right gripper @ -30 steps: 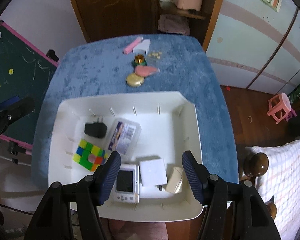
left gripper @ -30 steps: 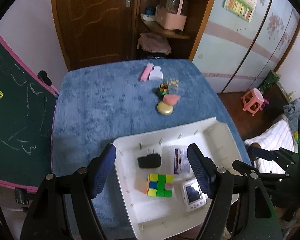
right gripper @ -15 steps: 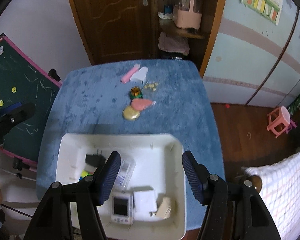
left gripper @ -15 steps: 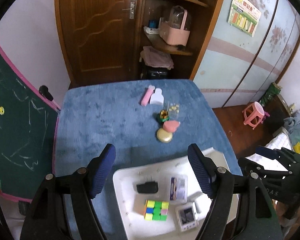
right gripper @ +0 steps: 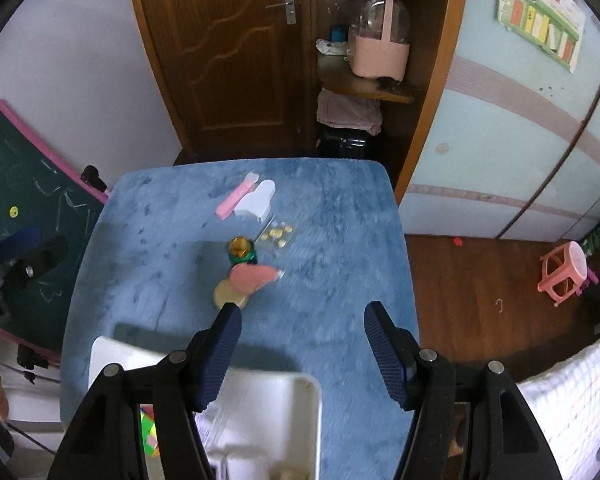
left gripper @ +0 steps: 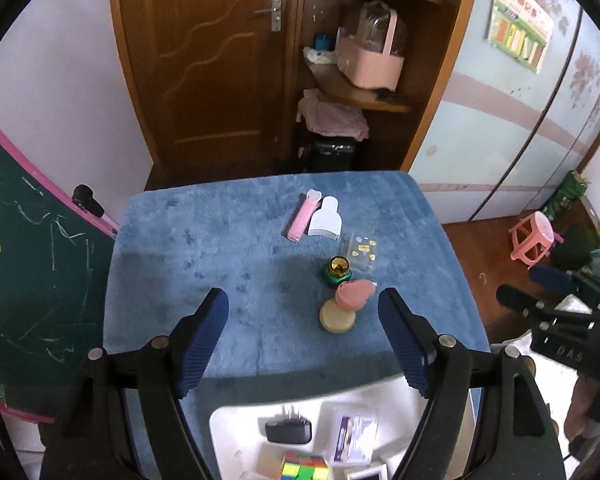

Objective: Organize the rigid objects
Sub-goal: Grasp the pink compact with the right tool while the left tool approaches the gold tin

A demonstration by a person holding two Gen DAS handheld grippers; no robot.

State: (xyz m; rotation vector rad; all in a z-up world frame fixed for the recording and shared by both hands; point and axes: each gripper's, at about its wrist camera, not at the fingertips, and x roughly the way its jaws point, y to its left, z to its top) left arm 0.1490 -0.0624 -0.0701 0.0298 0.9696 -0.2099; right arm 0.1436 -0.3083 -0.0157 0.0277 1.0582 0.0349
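Both my tongs are now lifted and pulled back from the white tray (left gripper: 236, 428); a second ago they were low over it, and now the tray sits only at 6 o'clock in both views. The left tongs (left gripper: 303, 340) are apart and hold nothing, and the right tongs (right gripper: 302, 354) are also apart and empty.

In the tray I see the black charger (left gripper: 288, 431), the clear box (left gripper: 354, 438) and the colour cube (left gripper: 305, 469), so I judge that this part of the sorting is finished.

Some things wait on the blue surface (left gripper: 220, 264) toward 12 o'clock: the tan round tin (left gripper: 337, 317) with the pink heart-shaped case (left gripper: 354, 295) leaning on it, the green jar with gold cap (left gripper: 339, 269) just behind, the small clear packet (left gripper: 362, 251), and farther away the pink stick (left gripper: 303, 218) beside the white bottle (left gripper: 325, 218).

I think the retreat means the next reach goes to this group, probably the tin or the pink case first.
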